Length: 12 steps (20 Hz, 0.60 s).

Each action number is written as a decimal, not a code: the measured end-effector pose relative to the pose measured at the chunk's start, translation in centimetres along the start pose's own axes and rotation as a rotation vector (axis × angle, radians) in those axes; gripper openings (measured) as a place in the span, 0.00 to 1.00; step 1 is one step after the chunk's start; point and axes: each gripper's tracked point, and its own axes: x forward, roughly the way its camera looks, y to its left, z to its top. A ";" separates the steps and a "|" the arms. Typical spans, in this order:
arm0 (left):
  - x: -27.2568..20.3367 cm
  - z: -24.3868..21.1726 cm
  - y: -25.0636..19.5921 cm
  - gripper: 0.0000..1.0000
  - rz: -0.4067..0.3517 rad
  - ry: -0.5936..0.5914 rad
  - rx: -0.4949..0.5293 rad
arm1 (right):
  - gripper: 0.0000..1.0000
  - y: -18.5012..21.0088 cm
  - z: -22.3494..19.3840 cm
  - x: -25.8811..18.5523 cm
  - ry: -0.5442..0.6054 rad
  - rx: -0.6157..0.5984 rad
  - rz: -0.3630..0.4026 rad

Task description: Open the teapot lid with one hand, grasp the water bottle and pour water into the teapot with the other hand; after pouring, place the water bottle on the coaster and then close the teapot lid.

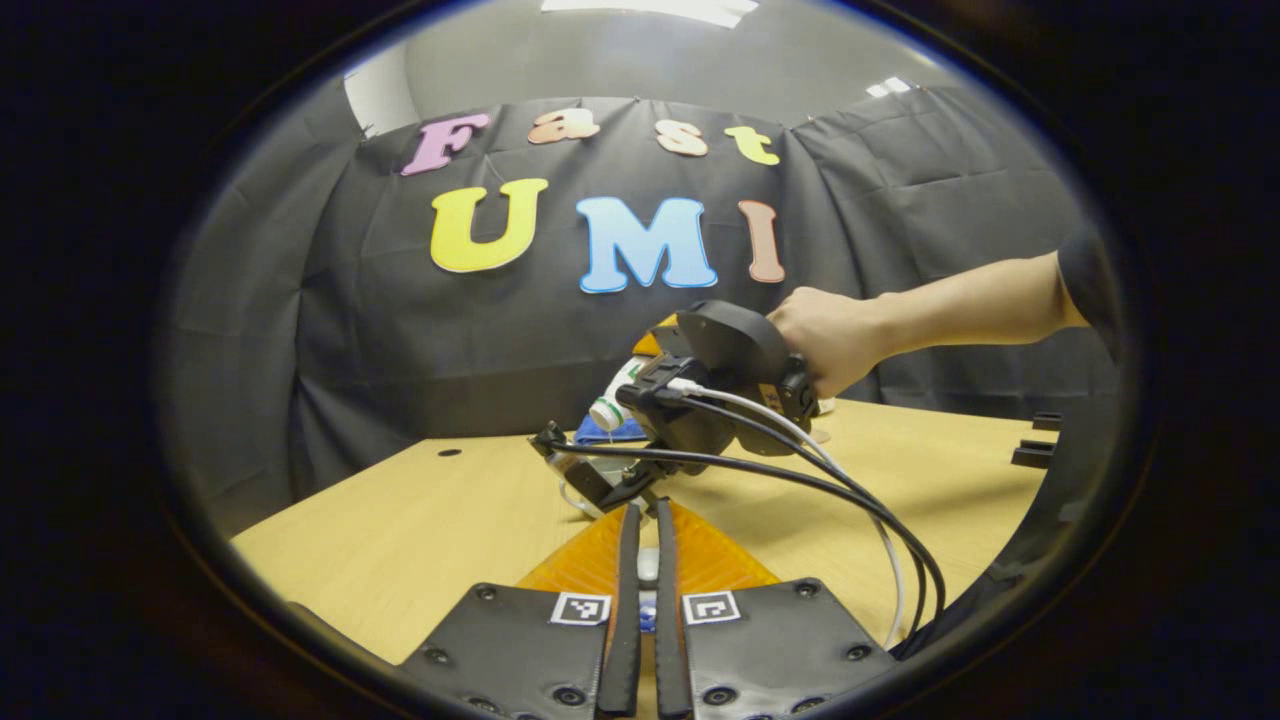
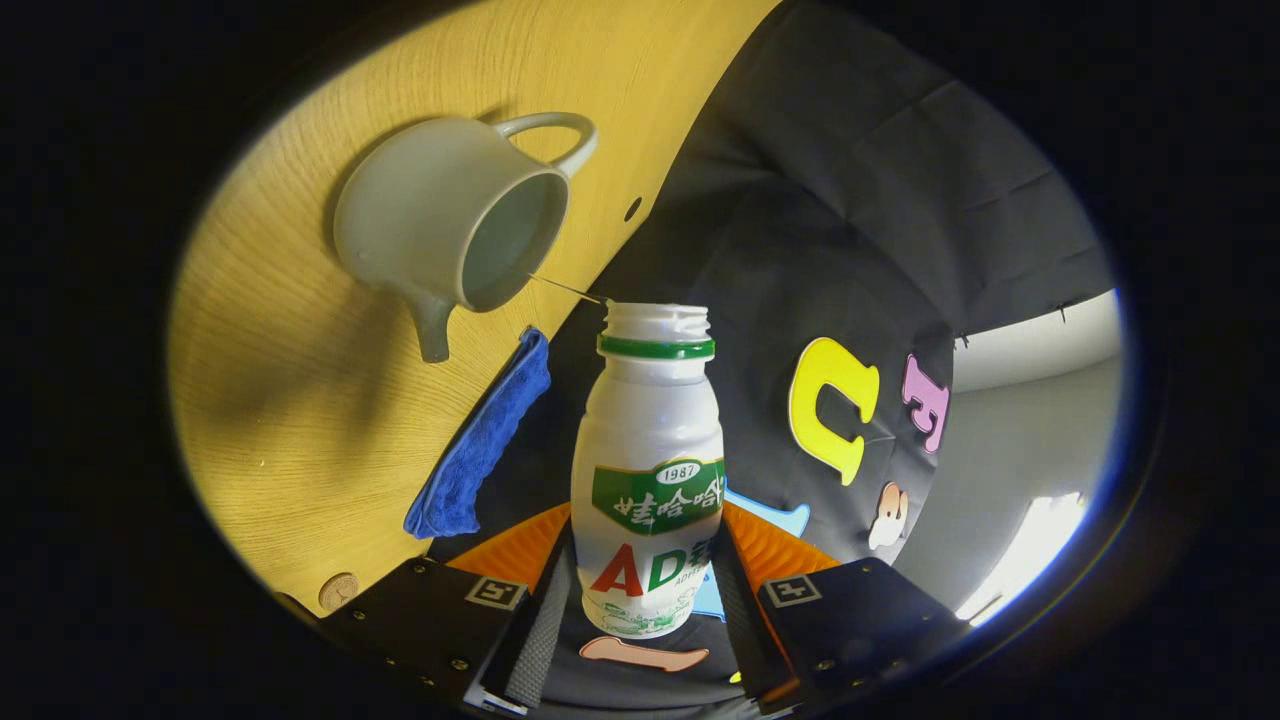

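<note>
Pouring is underway: the right gripper (image 2: 645, 600) clamps the tilted bottle (image 2: 648, 480), a thin stream reaching the lidless teapot (image 2: 440, 215) at upper left. The left gripper (image 1: 648, 570) pinches something small, likely the lid. Coaster placement and closing remain.

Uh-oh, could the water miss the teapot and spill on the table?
It might. The bottle, held in the right gripper, sends only a thin stream into the teapot, so a small wobble could wet the table. Tipping further might make it gush. The left gripper pinches something small, probably the lid, which could slip.
</note>
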 end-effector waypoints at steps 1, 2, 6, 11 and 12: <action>0.0 -0.1 0.0 0.12 -0.001 0.002 0.002 | 0.71 0.4 0.1 0.1 -0.002 0.002 0.010; 0.0 -0.2 0.0 0.17 0.000 0.006 0.003 | 0.71 1.1 0.4 0.0 -0.006 -0.005 0.020; 0.0 -0.2 0.1 0.17 0.006 0.011 0.000 | 0.71 2.8 1.7 -0.2 -0.033 -0.033 0.044; 0.1 -0.5 0.0 0.17 0.006 0.021 -0.001 | 0.71 2.7 1.3 0.0 -0.022 -0.008 0.042; 0.1 -0.4 0.0 0.12 0.005 0.020 -0.002 | 0.71 2.6 1.2 -0.1 -0.022 0.014 0.047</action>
